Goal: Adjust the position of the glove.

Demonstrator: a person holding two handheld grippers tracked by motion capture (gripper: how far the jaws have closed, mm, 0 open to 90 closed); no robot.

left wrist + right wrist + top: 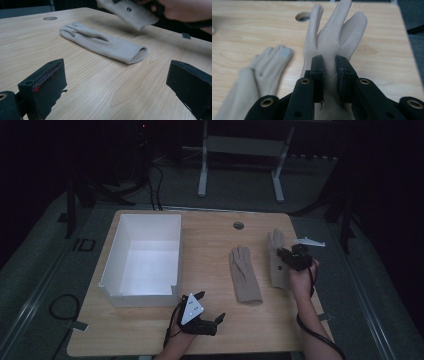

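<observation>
Right hand-held gripper [329,72] pinches a beige glove [337,32] at the desk's [210,245] right side; the left gripper view shows its lifted cuff. Left hand-held gripper [207,312] hovers spread near a second glove [244,275].

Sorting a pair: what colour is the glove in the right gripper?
Beige fabric glove, clearest in right gripper view.

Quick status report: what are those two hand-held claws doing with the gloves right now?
Right tool shut on the right-hand glove. Left tool open, holding nothing. Second glove flat on the table. White box unobstructed.
</observation>
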